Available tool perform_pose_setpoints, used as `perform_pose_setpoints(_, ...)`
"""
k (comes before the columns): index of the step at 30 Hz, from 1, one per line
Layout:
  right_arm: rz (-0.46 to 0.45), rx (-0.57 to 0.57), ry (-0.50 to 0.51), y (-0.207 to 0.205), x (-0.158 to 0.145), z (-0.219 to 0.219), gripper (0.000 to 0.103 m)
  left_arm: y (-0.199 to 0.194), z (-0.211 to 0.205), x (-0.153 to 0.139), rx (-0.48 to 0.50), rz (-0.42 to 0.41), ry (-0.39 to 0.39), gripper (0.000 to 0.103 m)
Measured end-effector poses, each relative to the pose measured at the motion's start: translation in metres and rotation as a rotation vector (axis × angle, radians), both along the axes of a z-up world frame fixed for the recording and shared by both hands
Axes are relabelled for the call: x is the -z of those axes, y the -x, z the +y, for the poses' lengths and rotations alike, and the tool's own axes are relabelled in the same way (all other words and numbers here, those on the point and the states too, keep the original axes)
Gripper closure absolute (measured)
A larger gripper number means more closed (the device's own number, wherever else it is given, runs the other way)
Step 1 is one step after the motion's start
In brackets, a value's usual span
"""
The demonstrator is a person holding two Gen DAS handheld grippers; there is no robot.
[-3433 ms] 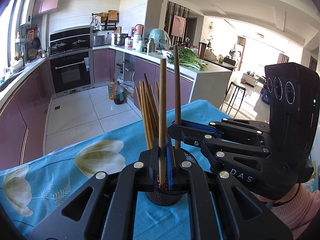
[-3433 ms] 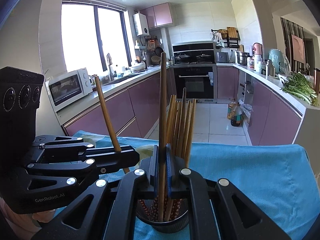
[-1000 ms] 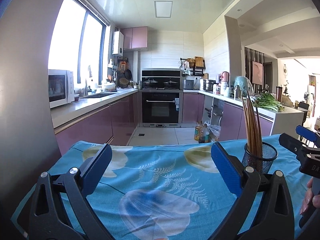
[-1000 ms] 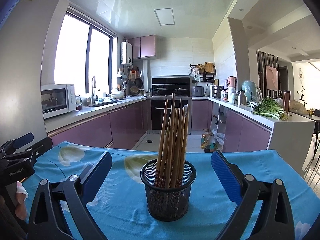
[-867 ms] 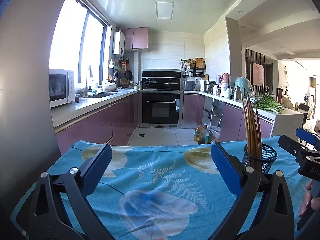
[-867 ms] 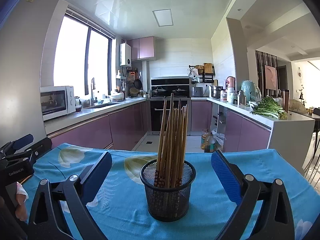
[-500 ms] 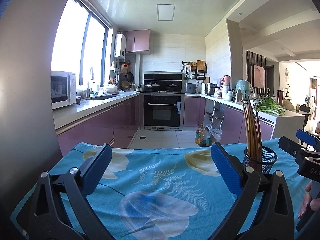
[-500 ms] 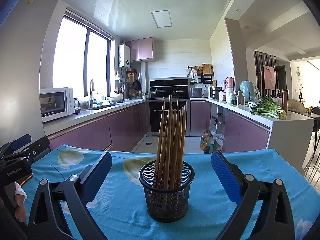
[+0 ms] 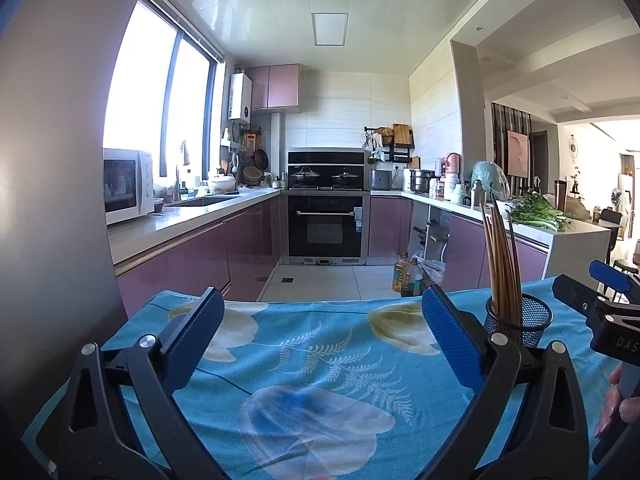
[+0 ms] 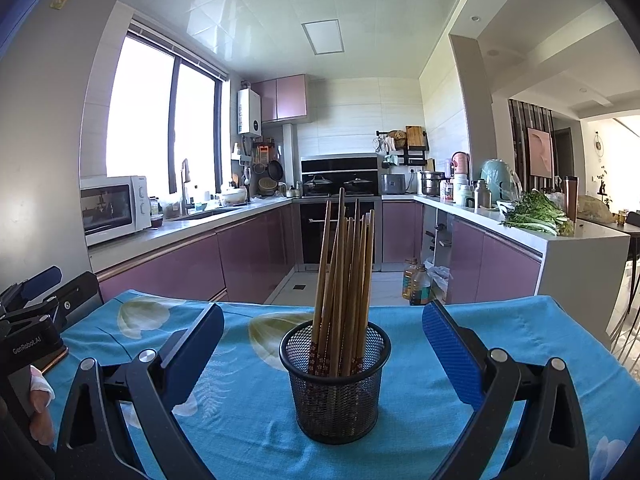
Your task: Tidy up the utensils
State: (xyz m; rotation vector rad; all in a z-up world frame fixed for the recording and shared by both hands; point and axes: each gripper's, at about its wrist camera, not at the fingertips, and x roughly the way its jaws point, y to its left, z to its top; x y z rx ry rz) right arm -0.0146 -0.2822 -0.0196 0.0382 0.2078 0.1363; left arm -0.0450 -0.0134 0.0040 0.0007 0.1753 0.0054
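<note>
Home kitchen, purple cabinets (image 10: 256,256), built-in oven (image 9: 326,226), microwave (image 10: 110,208), sink faucet (image 10: 185,184), greens (image 10: 534,214) on counter

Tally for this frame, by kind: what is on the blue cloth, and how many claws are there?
Black mesh holder: 1
Bundle of wooden chopsticks standing in it: 1 (the sticks overlap, so no exact count)
Open claws: 2, the left claw and the right claw, both holding nothing
Total: 4

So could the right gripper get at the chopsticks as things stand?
Probably yes: the right gripper is open and the chopsticks stand upright in the mesh cup straight ahead, nothing between.
</note>
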Motion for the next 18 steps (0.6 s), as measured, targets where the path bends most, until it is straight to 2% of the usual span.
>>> perform_pose_setpoints(18, 0.001, 0.006, -0.004, -0.0009, 0.0008, -0.0001, 0.007, 0.0002, -0.0007, 0.0002, -0.001, 0.003, -0.004, 0.006)
